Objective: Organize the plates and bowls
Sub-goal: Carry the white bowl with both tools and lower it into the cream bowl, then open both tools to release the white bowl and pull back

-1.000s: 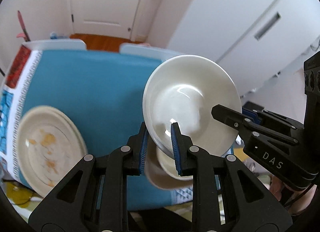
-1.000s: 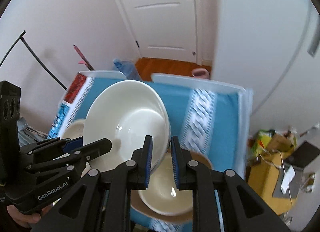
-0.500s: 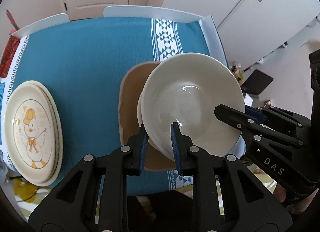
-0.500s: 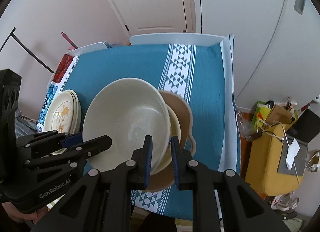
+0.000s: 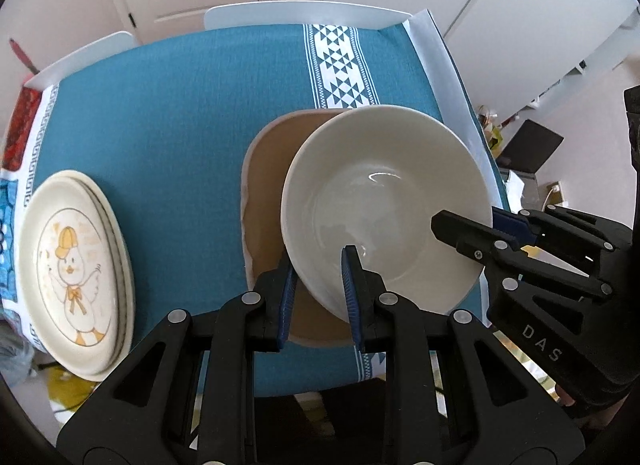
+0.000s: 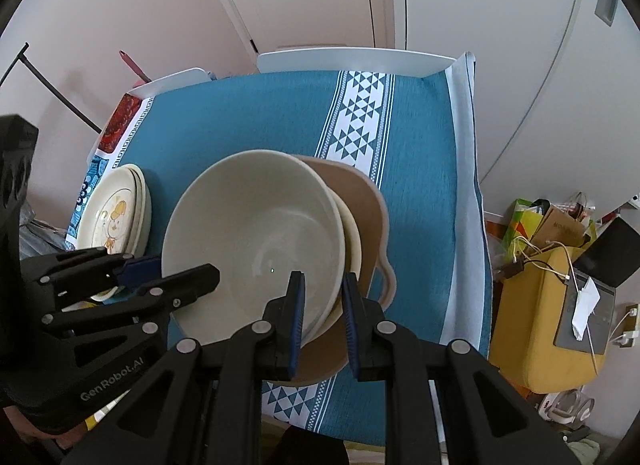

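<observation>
Holding one large white bowl (image 5: 384,201) between both tools: left gripper (image 5: 318,285) clamped narrow on the rim at 6 o'clock in its view, right gripper (image 6: 322,305) pinching the opposite rim, one finger inside and one outside in each case. Having swung down from a steep tilt a second ago, now levelling out and sinking toward the stack below. Sitting directly over a smaller cream bowl (image 6: 354,233), itself nested in a brown dish (image 6: 368,201) on the blue tablecloth (image 5: 180,113). Whether already touching the cream bowl, cannot tell. Lying at 9 o'clock in the left view, well apart, a pile of duck-printed plates (image 5: 72,265). Judging from this, nearing the end of the stacking step; needing a gentle final lowering and centring before letting go. Risking a chipped rim or a lopsided seat if released early.
</observation>
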Tool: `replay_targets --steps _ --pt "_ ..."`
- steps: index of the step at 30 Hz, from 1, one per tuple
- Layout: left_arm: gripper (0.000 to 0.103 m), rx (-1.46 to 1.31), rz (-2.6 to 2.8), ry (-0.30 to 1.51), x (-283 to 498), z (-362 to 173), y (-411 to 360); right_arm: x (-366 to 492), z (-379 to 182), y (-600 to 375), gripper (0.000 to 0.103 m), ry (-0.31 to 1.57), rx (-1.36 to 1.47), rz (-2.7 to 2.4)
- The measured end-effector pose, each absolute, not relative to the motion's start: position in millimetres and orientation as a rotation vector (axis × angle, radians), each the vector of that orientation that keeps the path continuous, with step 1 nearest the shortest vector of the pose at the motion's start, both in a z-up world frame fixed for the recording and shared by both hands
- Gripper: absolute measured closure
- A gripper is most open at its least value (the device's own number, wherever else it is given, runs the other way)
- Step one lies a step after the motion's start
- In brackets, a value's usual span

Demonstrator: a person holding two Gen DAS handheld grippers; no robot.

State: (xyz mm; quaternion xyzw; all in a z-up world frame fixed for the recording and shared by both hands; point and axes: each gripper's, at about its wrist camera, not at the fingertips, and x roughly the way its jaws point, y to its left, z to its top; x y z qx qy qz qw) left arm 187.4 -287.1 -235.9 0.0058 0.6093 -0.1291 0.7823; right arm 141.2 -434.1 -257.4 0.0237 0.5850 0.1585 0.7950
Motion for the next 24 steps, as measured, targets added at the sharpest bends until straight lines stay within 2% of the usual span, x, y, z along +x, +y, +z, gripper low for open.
replay_targets --steps 11,20,24 --pt "0.083 0.142 -0.251 1.290 183.9 -236.0 -298.6 140.7 -259.3 -435.9 0.086 1.251 0.088 0.310" --pt "0.083 0.144 -0.258 1.291 183.8 -232.3 -297.7 138.1 -256.3 -436.7 0.086 1.243 0.096 0.299" --pt "0.083 0.095 -0.248 1.234 182.2 -207.8 -285.8 133.5 -232.7 -448.3 0.086 1.170 0.162 0.299"
